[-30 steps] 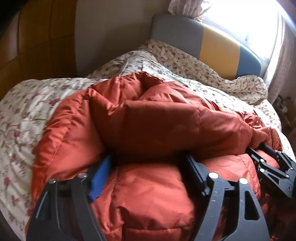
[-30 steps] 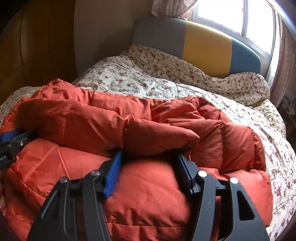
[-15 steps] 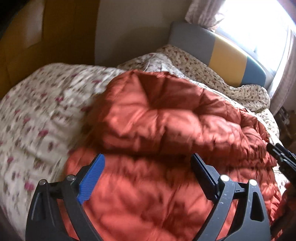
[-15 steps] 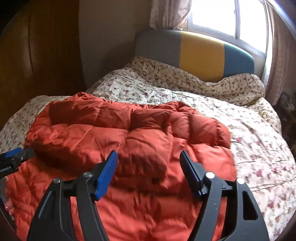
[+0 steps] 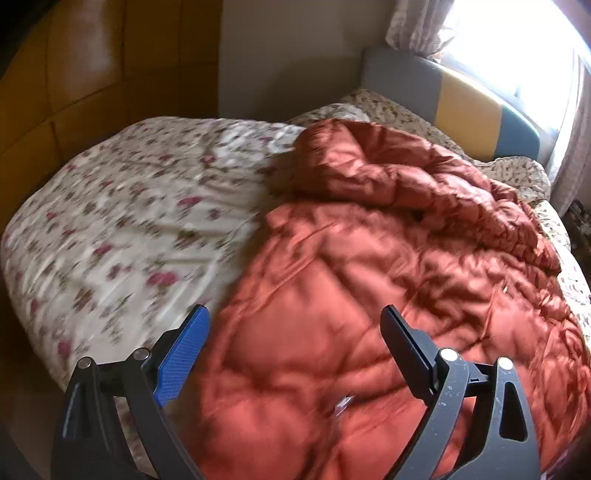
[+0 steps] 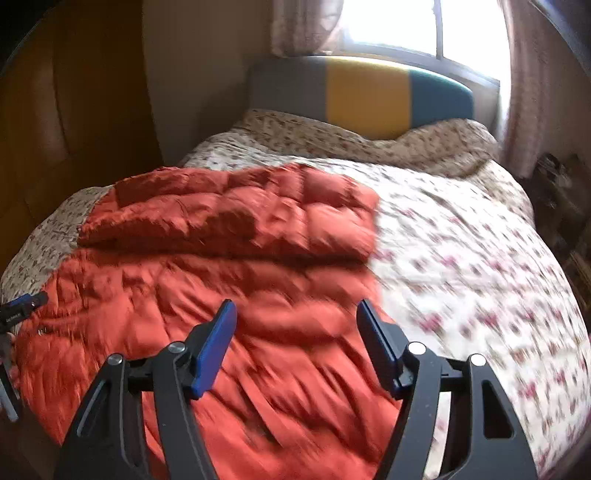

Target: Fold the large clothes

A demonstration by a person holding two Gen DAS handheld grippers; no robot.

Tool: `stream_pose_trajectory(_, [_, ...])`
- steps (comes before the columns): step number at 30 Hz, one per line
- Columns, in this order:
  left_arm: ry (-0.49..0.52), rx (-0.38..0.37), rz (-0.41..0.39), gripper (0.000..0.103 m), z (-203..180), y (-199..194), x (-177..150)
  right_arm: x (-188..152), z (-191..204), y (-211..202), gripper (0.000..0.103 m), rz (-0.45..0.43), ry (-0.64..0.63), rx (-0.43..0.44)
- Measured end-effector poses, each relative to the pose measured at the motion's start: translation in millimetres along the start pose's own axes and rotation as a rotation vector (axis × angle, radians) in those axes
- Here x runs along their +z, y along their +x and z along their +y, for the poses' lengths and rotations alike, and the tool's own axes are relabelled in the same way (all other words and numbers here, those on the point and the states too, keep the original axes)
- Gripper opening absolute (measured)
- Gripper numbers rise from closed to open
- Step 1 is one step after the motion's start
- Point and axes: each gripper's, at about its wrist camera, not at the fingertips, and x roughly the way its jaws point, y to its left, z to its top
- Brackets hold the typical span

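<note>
A rust-orange puffer jacket (image 5: 369, 258) lies on the bed, its far part doubled over toward me into a thick band (image 6: 229, 218). My left gripper (image 5: 294, 314) hovers open above the jacket's left edge with nothing between its fingers. My right gripper (image 6: 296, 306) hangs above the jacket's right edge; its jaws are closing a little, with nothing between them and no pad on the cloth. The left gripper's blue fingertip (image 6: 22, 304) shows at the far left of the right wrist view.
A floral bedcover (image 5: 129, 221) (image 6: 461, 240) spreads on both sides of the jacket. A grey, yellow and teal headboard (image 6: 365, 96) stands at the far end under a bright window (image 6: 388, 22). Brown wooden panels (image 5: 74, 74) rise on the left; dark clutter (image 6: 561, 177) sits at the right.
Both grippers were closed on the jacket's bunched fold; they have let go, opened, drawn back and moved apart. The jacket now lies flatter with its far part folded over.
</note>
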Motion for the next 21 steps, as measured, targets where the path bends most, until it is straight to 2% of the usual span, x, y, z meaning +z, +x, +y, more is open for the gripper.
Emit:
stream_pose_trajectory(3, [-0.041,-0.032,0.016,0.093,20,-6,-15,-23,-29,-20,0.064,0.02,0.054,-0.01])
stream_pose_trajectory(8, [-0.033,-0.061,0.02,0.093,33,-17,-38,-59,-62,-44,0.061,0.056,0.105,-0.035])
stream_pose_trajectory(12, [-0.038,-0.117,0.011,0.092,39,-31,-54,-86,-72,-60,0.06,0.089,0.144,0.002])
stream_pose_trajectory(14, [-0.002,-0.142,0.025,0.08,34,-34,-61,-97,-72,-66,0.058,0.106,0.142,0.016])
stream_pose_trajectory(17, [0.053,-0.153,0.031,0.074,25,-38,-71,-113,-67,-71,0.056,0.138,0.132,0.04])
stream_pose_trajectory(21, [0.05,-0.176,0.041,0.071,24,-40,-78,-128,-68,-65,0.05,0.189,0.183,0.099])
